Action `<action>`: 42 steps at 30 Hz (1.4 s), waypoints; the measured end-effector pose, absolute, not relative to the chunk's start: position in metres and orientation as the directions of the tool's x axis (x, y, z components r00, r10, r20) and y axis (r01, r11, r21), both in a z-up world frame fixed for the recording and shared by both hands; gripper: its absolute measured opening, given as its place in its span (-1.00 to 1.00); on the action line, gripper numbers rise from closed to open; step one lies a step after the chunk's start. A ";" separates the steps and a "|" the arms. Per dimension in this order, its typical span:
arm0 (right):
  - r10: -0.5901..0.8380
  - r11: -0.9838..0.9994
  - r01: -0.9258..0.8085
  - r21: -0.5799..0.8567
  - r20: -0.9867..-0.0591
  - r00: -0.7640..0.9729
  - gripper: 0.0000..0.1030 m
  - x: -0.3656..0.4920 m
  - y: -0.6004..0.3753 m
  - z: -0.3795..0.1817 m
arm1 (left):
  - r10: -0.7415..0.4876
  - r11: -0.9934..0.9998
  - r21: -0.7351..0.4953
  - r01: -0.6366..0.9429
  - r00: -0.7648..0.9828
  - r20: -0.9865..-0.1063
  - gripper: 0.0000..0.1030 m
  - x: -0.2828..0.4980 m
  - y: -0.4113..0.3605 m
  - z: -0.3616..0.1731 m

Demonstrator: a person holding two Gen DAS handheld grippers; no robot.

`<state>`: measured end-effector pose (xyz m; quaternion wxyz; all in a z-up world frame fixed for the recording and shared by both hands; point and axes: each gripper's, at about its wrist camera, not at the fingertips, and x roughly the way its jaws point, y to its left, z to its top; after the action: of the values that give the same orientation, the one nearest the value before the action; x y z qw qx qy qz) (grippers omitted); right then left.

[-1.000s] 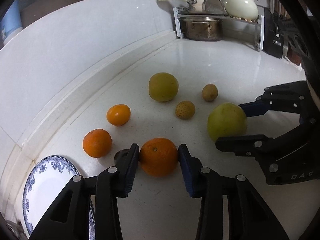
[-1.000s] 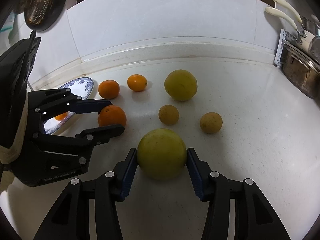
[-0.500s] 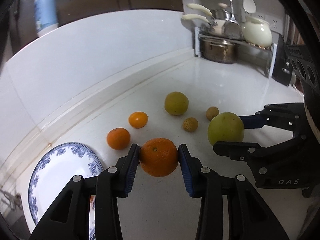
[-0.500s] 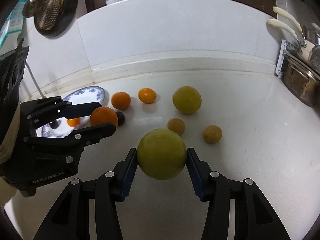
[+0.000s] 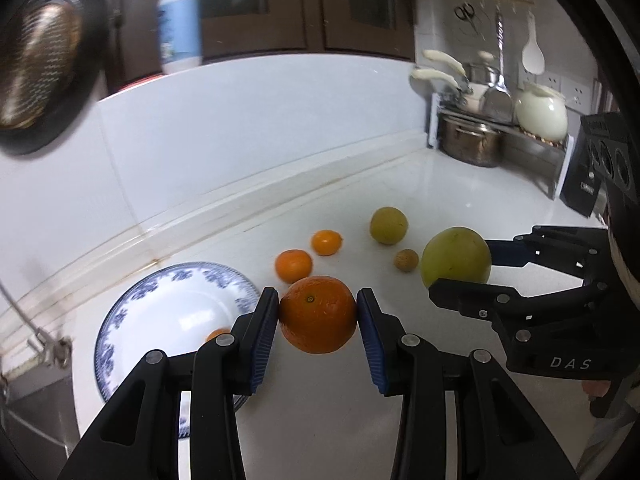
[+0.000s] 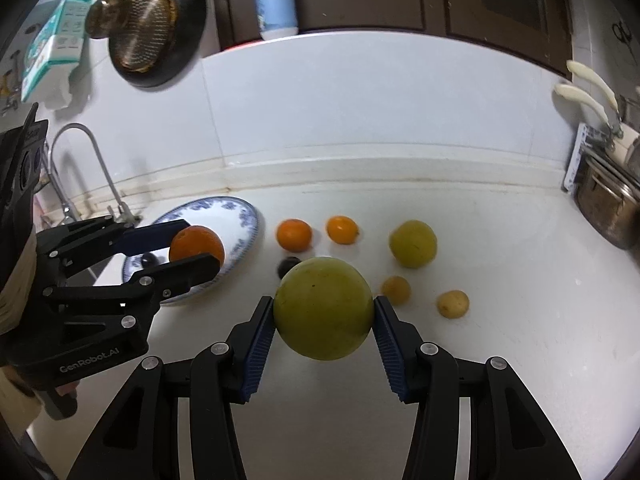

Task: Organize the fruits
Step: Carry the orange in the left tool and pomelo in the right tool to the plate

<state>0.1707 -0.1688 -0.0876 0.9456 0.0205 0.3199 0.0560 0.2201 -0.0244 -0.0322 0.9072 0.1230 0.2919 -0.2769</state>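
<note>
Fruits are being held clear of the white worktop (image 6: pixel 500 380): the left gripper (image 5: pixel 318 320) is clamping a large orange (image 5: pixel 318 314) between its fingers (image 5: pixel 264 332), and the right gripper (image 6: pixel 324 316) is gripping a large green fruit (image 6: pixel 324 308). Beyond the left fingers, a blue-patterned plate (image 5: pixel 132 320) is lying to their left. Farther out, two small oranges (image 6: pixel 294 235), a yellow-green fruit (image 6: pixel 413 243) and two small brown fruits (image 6: pixel 453 303) are resting apart on the worktop.
</note>
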 end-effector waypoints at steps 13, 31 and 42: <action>0.184 0.981 -0.188 0.054 -0.577 0.796 -0.02 0.166 -0.119 -0.075 | -0.344 0.895 0.036 0.445 0.738 -0.580 -0.23 0.198 0.037 -0.024; 0.258 0.959 -0.281 0.049 -0.567 0.782 -0.02 0.192 -0.060 -0.071 | -0.228 0.950 0.039 0.310 0.774 -0.590 -0.23 0.210 0.098 -0.025; 0.259 0.954 -0.297 0.031 -0.579 0.773 -0.02 0.235 -0.040 -0.073 | -0.206 0.962 0.012 0.272 0.755 -0.623 -0.23 0.255 0.111 -0.032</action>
<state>0.2349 -0.0400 -0.0730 0.9411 -0.0311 0.3026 0.1477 0.2551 0.1109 -0.0317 0.9354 0.0506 0.3259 -0.1275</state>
